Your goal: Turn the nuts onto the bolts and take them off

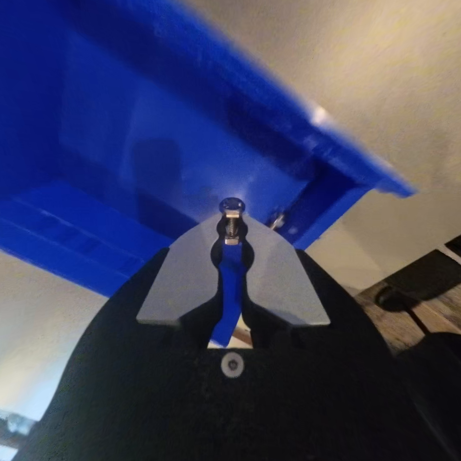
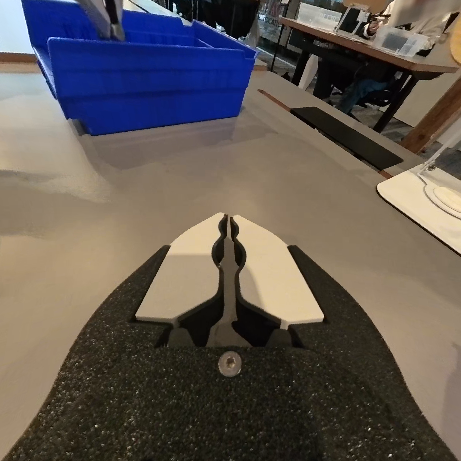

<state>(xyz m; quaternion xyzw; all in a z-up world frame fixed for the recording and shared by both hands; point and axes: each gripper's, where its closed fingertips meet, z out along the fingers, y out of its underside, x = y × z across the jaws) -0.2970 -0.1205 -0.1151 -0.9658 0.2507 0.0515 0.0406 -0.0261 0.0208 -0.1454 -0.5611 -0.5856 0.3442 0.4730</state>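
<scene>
In the left wrist view my left gripper point(image 1: 230, 220) is shut on a small silver bolt point(image 1: 230, 207). Its round head sticks out past the fingertips, and a nut point(image 1: 231, 241) sits lower on the thread between the pads. The gripper hangs over the inside of a blue plastic bin point(image 1: 154, 139). Another small metal piece point(image 1: 277, 220) lies in the bin's corner. In the right wrist view my right gripper point(image 2: 228, 216) is shut and empty, low over the grey table point(image 2: 124, 224). The blue bin point(image 2: 149, 74) stands far ahead on the left, with the left gripper point(image 2: 111, 25) reaching into it.
A white board point(image 2: 411, 199) lies at the table's right edge, behind a black strip point(image 2: 349, 134). Beyond the table stands a brown desk point(image 2: 374, 50) with clear boxes, and a person sits there.
</scene>
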